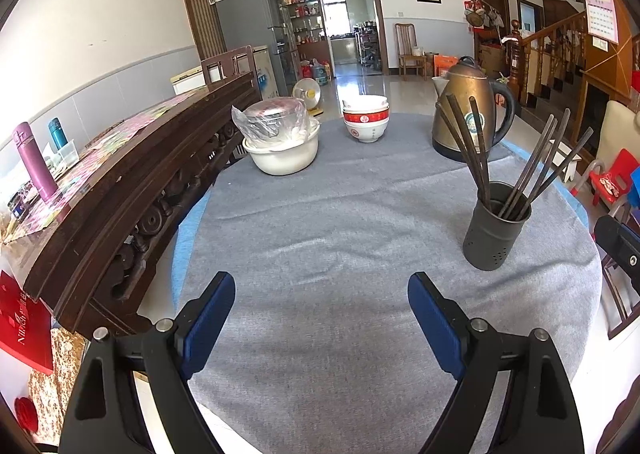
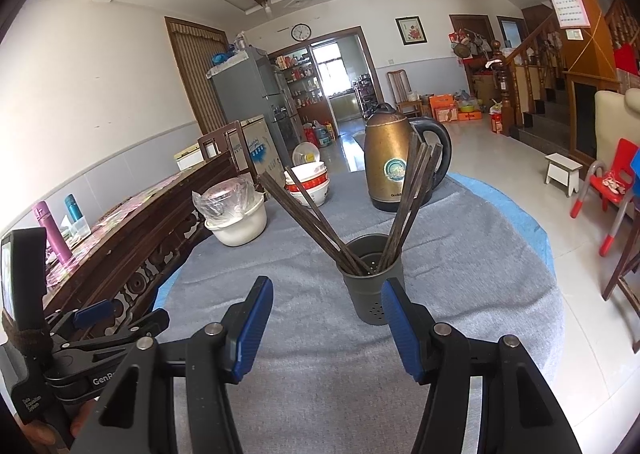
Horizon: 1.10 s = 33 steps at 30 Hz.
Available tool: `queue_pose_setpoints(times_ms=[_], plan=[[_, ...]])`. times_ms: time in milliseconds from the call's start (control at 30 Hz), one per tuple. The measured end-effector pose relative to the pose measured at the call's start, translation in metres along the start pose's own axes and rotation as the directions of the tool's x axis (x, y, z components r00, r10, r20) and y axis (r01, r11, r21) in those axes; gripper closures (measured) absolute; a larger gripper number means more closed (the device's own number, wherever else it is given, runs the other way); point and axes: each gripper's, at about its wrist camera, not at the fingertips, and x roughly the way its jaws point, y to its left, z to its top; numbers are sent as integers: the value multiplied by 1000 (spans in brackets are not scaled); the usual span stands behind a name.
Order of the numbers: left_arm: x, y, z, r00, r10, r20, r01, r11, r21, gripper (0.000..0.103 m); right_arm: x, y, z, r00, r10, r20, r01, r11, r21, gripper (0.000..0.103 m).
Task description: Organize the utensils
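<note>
A dark perforated metal holder [image 1: 494, 232] [image 2: 374, 288] stands upright on the grey cloth and holds several dark chopsticks [image 1: 532, 169] [image 2: 316, 221] that fan out left and right. My left gripper [image 1: 322, 294] hovers open over bare cloth, well to the left of the holder and nearer the front. My right gripper [image 2: 326, 292] is open too, with nothing between its blue pads; the holder stands just beyond its right finger [image 2: 400, 328]. The left gripper's body [image 2: 80, 338] shows at the lower left of the right wrist view, in a person's hand.
At the table's far side stand a bronze electric kettle [image 1: 470, 109] [image 2: 394, 157], stacked red-and-white bowls [image 1: 366, 119] [image 2: 308, 183] and a white basin with a plastic-wrapped pot [image 1: 280, 137] [image 2: 236, 213]. A dark carved wooden cabinet [image 1: 132, 189] borders the left edge of the table.
</note>
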Motion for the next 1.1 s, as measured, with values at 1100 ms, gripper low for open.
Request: queue_pose_setpoints(times_ms=[1100], plan=[[-4,40,-9,998,-57,19,58,998,-21,15,-3,41,-3,997,-78,10,79,996,-48,42]])
